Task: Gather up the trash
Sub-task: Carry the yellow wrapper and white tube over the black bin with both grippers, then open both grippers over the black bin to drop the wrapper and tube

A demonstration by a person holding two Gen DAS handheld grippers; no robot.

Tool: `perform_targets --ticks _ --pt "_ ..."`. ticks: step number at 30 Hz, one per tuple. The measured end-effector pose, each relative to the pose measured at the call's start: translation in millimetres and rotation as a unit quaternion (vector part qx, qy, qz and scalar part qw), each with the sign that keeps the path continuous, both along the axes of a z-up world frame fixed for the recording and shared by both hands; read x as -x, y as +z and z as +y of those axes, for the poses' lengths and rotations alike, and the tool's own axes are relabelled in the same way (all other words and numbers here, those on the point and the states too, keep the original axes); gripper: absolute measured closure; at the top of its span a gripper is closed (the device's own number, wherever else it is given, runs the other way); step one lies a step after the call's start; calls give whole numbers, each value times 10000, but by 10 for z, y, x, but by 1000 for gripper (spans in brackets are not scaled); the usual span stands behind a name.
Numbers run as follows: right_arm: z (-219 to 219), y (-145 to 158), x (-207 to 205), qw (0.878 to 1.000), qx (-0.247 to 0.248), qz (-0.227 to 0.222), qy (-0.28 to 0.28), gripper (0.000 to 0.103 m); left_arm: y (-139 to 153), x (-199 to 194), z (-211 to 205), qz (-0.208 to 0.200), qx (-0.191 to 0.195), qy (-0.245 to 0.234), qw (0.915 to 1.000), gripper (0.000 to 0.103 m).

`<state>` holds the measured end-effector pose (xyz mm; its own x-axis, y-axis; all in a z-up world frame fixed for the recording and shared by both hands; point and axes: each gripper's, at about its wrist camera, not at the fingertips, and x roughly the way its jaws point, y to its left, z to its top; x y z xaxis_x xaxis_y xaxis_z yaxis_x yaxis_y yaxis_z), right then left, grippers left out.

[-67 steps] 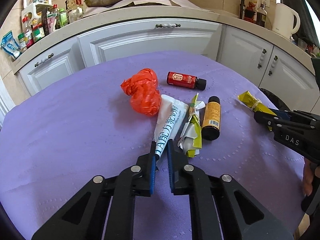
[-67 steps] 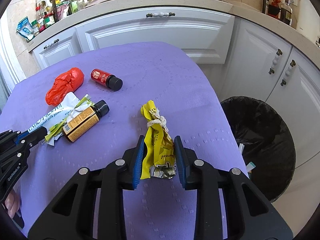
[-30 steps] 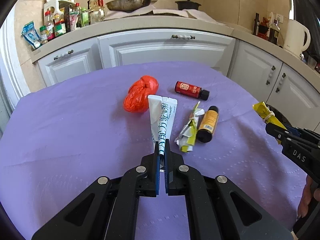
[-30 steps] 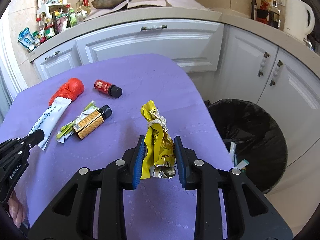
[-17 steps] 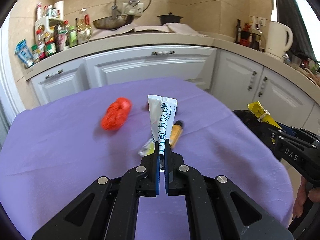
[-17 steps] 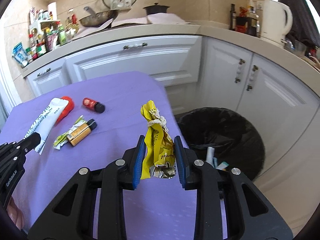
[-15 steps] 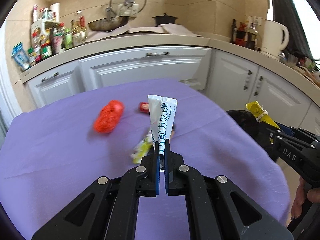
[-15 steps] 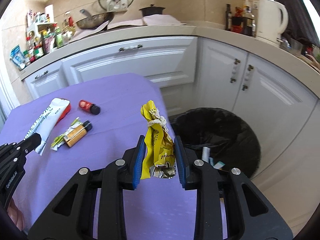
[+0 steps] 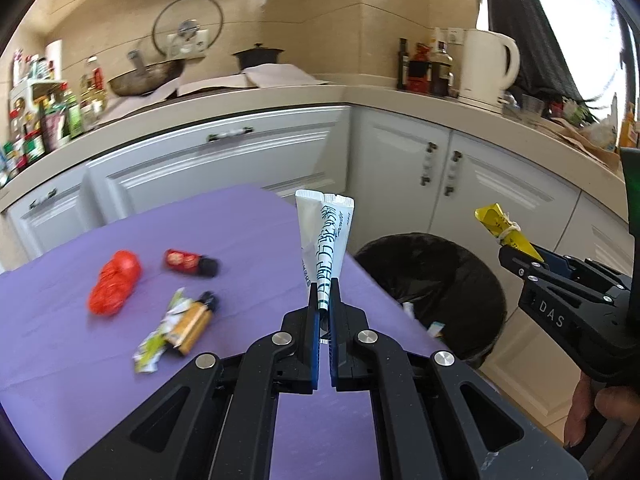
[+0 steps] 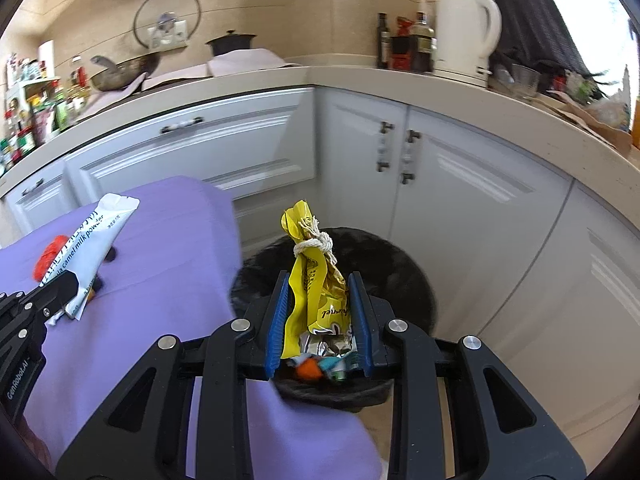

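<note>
Home kitchen. Corner run of white panelled cabinets [image 9: 224, 152] under a pale worktop [image 10: 400, 80]; beige tiled wall [image 9: 320, 8]; wok [image 9: 144, 76], black lidded pot [image 9: 258, 56] and hanging glass lid [image 9: 188, 24]; white electric kettle [image 9: 486, 66]; condiment bottles [image 9: 424, 66]; black-lined bin [image 9: 436, 276] on floor.

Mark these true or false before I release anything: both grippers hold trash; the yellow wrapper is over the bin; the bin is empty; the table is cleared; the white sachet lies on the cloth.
1. Both grippers hold trash. True: the left gripper pinches the white milk powder sachet, the right gripper the yellow wrapper.
2. The yellow wrapper is over the black bin. True.
3. The bin is empty. False: scraps lie inside.
4. The table is cleared. False: the red bag, two small bottles and a green wrapper remain.
5. The sachet lies on the cloth. False: it is held aloft.
</note>
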<state>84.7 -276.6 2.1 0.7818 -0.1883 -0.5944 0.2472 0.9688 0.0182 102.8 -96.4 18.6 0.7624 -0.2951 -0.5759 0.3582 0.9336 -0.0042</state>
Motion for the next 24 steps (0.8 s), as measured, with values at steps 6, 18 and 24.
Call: perform_targets --ticks 6,18,24 --pt "-287 -28 4 9997 -42 -35 -238 75 -64 -78 -354 61 -42 -171 9998 99" --pt "-599 -153 -131 9989 -183 -36 -426 75 -201 -239 -824 163 -168 -304 9993 99" --pt "-718 -276 -222 9983 -272 15 -510 75 -300 -385 -995 240 -238 -243 9991 99"
